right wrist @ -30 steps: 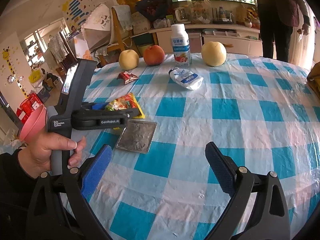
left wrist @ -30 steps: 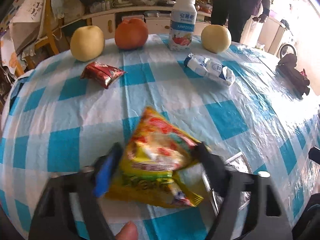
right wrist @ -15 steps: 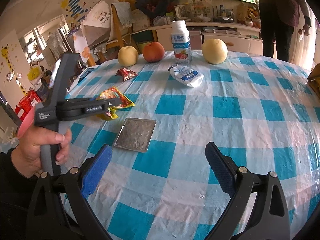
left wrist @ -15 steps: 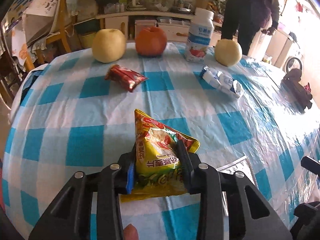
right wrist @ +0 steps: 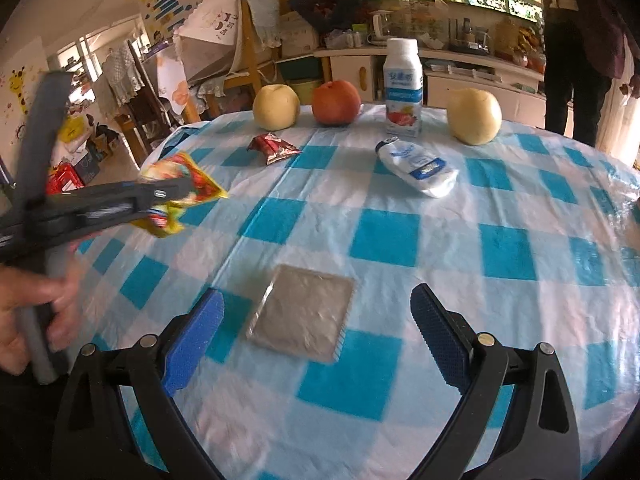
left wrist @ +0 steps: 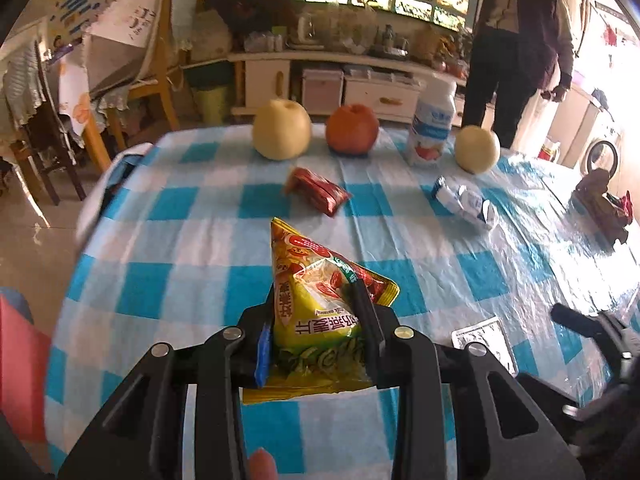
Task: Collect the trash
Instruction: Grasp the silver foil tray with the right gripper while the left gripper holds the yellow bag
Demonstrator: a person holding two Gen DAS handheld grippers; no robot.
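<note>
Yellow snack wrapper point(left wrist: 320, 312) pinched in the left hand-held gripper point(left wrist: 316, 344), lifted off the checked counter point(right wrist: 384, 240).

Its jaws are clamped on the wrapper's sides. The right hand-held gripper point(right wrist: 316, 320) gapes wide and empty — a silver foil packet point(right wrist: 304, 312) lies flat between its fingers; a red wrapper point(right wrist: 274, 148) and a white pouch point(right wrist: 420, 168) lie farther back.
</note>
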